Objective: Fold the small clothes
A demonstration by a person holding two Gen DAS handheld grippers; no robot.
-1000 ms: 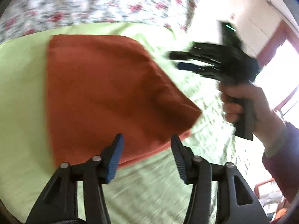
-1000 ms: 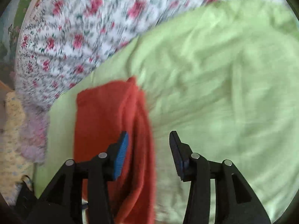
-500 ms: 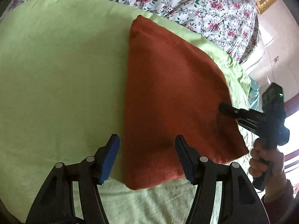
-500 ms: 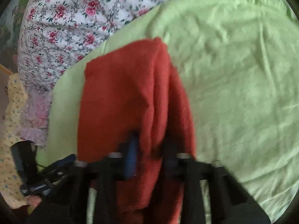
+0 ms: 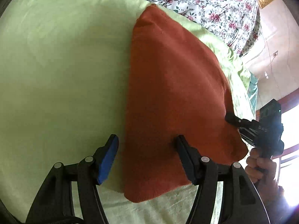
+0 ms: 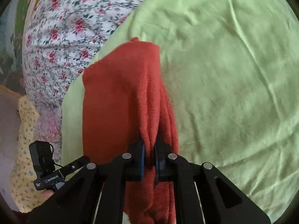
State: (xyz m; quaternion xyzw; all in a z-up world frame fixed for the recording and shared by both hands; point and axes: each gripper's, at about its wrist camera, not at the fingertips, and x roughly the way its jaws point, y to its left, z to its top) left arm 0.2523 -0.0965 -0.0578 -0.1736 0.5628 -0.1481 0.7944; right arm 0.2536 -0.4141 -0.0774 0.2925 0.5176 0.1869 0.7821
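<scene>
Left wrist view shows the rust-red cloth (image 5: 175, 97) lying folded on a light green sheet (image 5: 61, 71) that covers the bed, with a floral bedspread (image 5: 205, 1) beyond it. The near corner of the cloth runs under the left claw (image 5: 147, 145), and its right fingertip (image 5: 180, 142) hides a patch of fabric; whether that pad touches the cloth cannot be told. The left claw's jaws stand wide and have just been opening, straddling the cloth's left edge without pressing on it. At the far right, the right claw (image 5: 230, 118) bites the cloth's right edge, a hand (image 5: 259, 164) below it partly cut off by glare from a window.

Right wrist view shows the right claw (image 6: 149, 149) closed tight on a bunched ridge of the cloth (image 6: 115, 100), whose lower end falls out of sight behind the black frame. The left claw's body (image 6: 48, 169) is only partly seen at the lower left.

A second earlier the right claw was open and clear of the fabric, and the left claw hung over the cloth's near edge.

Wide bare sheet lies left of the cloth in the left view; the cloth's right edge sits near the side of the bed.
</scene>
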